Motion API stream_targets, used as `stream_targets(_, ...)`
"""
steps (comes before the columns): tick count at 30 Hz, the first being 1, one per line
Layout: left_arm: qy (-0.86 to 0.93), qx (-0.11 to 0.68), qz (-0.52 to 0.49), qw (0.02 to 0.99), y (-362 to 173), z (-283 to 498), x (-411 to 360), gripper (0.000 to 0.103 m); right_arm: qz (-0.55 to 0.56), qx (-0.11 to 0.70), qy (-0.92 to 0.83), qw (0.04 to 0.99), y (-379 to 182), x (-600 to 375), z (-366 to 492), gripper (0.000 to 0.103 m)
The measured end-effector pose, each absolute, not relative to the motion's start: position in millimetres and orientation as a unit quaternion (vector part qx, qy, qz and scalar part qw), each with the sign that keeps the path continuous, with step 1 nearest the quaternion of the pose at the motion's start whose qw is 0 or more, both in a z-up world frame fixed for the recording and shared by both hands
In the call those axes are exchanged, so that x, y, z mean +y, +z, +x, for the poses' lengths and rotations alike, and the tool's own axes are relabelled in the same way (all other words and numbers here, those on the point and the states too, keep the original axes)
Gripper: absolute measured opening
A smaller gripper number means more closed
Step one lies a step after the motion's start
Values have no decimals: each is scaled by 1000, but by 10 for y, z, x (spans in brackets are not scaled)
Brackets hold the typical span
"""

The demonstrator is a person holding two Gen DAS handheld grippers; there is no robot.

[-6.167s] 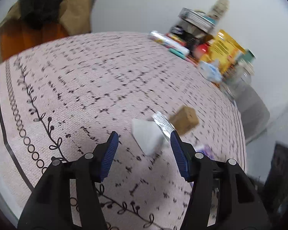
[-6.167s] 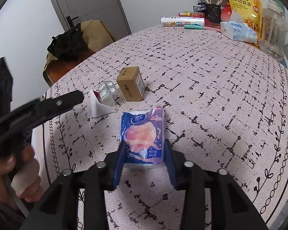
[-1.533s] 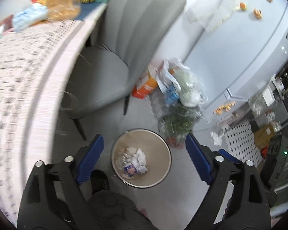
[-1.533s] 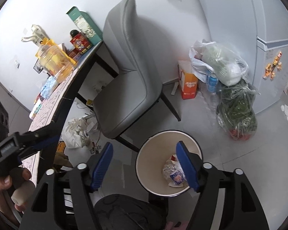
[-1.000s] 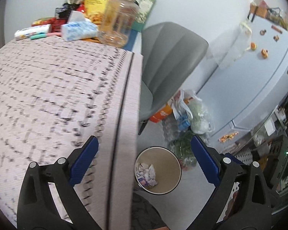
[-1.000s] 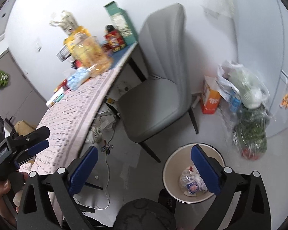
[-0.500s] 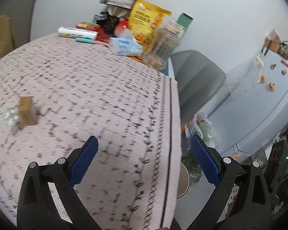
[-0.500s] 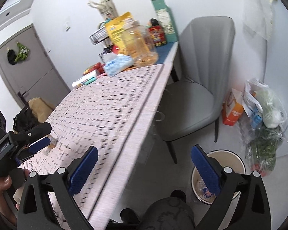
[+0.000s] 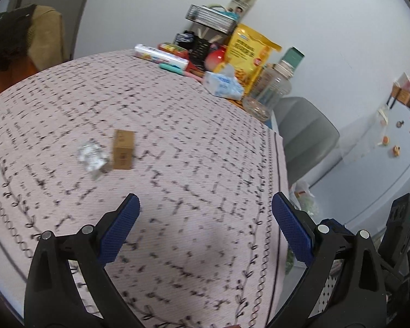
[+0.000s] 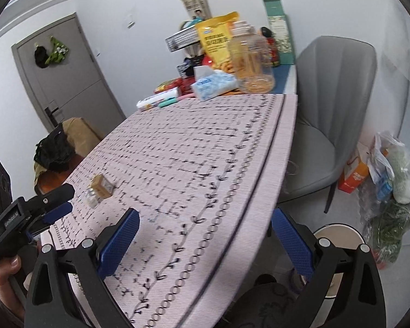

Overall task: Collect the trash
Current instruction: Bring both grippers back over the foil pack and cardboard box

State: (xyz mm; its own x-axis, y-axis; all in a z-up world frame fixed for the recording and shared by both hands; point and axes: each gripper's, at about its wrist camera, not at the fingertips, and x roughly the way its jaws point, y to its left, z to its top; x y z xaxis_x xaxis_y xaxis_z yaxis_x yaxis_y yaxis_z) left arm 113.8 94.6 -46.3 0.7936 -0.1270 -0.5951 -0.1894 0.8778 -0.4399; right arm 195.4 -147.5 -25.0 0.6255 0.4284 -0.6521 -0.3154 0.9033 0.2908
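A small brown cardboard box [image 9: 123, 149] lies on the pink patterned tablecloth [image 9: 177, 125] with a crumpled clear plastic wrapper [image 9: 92, 159] touching its left side. Both also show in the right wrist view, the box [image 10: 102, 186] and the wrapper [image 10: 91, 197]. My left gripper [image 9: 205, 227] is open and empty above the cloth, nearer me than the box. My right gripper [image 10: 205, 237] is open and empty over the table's near right edge. The round trash bin [image 10: 339, 235] stands on the floor, partly hidden behind the right finger.
Snack bags, a clear jar [image 9: 273, 87], a tissue pack [image 9: 222, 84] and boxes crowd the table's far end. A grey chair [image 10: 333, 114] stands beside the table. Filled plastic bags [image 10: 393, 180] lie on the floor by the bin. The left gripper shows at the left [image 10: 41, 210].
Both grippers have swung up from above the bin on the floor back over the table. Both stay open and empty. The box and wrapper have come into closer view.
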Motion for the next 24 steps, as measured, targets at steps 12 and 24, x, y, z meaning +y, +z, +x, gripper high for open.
stream_targets(12, 72, 328, -278, 900, -757, 828, 1514, 96, 56, 385, 248, 887, -269, -995, 1956, 95)
stream_targets(24, 109, 339, -271, 894, -888, 1016, 1836, 83, 61, 404, 263, 874, -462, -861, 2109, 95)
